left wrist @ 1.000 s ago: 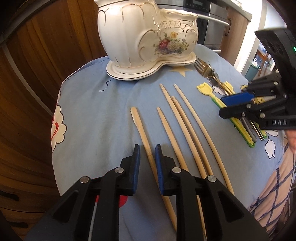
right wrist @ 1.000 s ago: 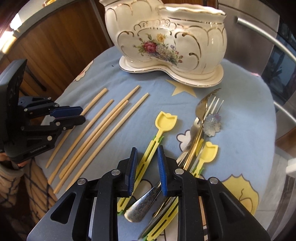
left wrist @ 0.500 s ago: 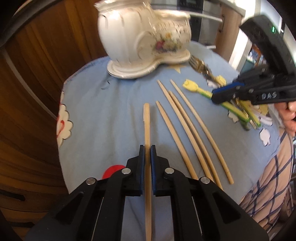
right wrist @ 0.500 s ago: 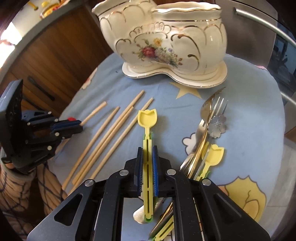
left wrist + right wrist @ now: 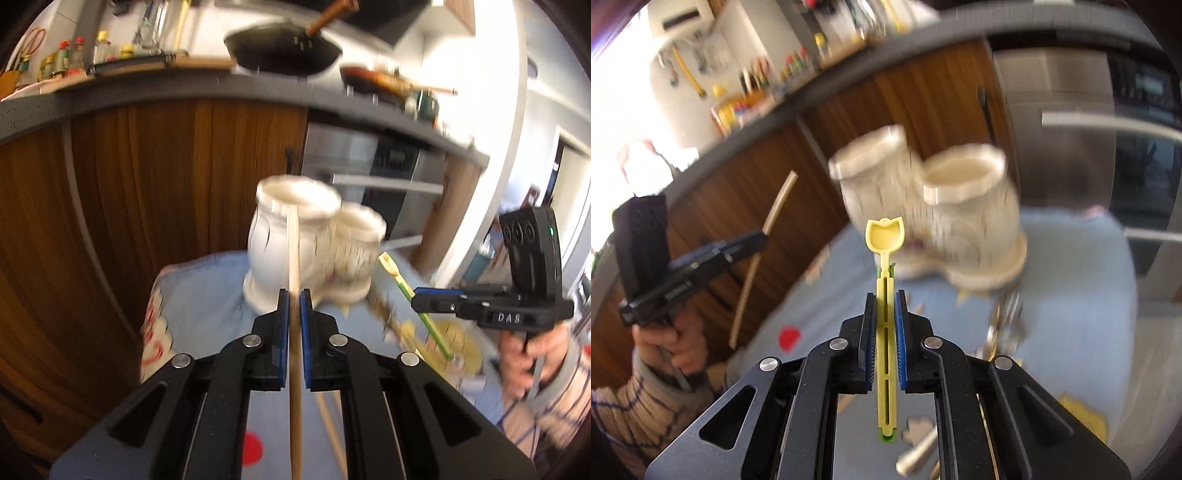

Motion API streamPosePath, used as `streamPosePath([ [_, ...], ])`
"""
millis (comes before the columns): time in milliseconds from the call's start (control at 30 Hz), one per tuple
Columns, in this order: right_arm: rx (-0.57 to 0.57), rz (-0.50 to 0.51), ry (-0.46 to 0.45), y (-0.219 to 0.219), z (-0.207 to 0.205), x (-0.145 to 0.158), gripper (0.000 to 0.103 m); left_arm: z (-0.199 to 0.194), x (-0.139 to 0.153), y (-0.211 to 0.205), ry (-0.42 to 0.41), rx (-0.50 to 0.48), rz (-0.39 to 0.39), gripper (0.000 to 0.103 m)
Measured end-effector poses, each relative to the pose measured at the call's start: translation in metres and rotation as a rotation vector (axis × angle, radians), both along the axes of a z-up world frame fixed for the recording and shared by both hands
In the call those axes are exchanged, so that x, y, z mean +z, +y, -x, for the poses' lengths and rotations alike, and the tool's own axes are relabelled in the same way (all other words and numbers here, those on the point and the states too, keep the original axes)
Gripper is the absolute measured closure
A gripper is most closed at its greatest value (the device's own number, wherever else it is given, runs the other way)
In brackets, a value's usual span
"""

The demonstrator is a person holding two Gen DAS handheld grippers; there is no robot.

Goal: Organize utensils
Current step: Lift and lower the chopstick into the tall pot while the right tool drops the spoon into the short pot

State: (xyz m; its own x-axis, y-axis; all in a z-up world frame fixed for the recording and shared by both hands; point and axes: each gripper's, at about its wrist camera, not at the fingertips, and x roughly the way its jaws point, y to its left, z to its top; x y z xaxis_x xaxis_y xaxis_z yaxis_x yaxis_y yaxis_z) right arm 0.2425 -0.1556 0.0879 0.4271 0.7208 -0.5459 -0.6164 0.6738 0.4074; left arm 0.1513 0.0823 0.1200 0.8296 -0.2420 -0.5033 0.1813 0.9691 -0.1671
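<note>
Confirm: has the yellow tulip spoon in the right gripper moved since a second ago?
Yes. The yellow tulip spoon has come up off the blue cloth; clamped in the right gripper, it points toward the ceramic holder.

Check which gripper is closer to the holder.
Right, by a little, it seems. The right gripper holds a spoon just short of the holder; the left gripper, with a chopstick, hangs farther back, off to its left side.
</note>
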Motion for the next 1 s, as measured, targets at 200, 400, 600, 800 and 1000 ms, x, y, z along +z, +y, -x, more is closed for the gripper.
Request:
streamPosePath([
  [200, -0.08, -0.141, -0.135, -0.014, -0.022, 0.032, 0.093, -0.021, 0.032, -0.005, -0.149, 0.03, 0.054, 0.097],
  [400, -0.126, -0.234, -0.175, -0.02, -0.061, 0.039, 0.093, -0.066, 0.058, -0.006, -0.275, 0.041, 0.124, 0.097],
  [600, -0.147, -0.254, -0.191, -0.011, -0.097, 0.039, 0.093, -0.109, 0.068, -0.002, -0.349, 0.074, 0.176, 0.097],
  [800, -0.176, -0.195, -0.222, 0.0, -0.11, 0.03, 0.093, -0.133, 0.062, -0.01, -0.412, 0.126, 0.157, 0.097],
  [1000, -0.203, -0.133, -0.26, 0.005, -0.108, 0.021, 0.093, -0.139, 0.04, -0.013, -0.371, 0.149, 0.124, 0.097],
])
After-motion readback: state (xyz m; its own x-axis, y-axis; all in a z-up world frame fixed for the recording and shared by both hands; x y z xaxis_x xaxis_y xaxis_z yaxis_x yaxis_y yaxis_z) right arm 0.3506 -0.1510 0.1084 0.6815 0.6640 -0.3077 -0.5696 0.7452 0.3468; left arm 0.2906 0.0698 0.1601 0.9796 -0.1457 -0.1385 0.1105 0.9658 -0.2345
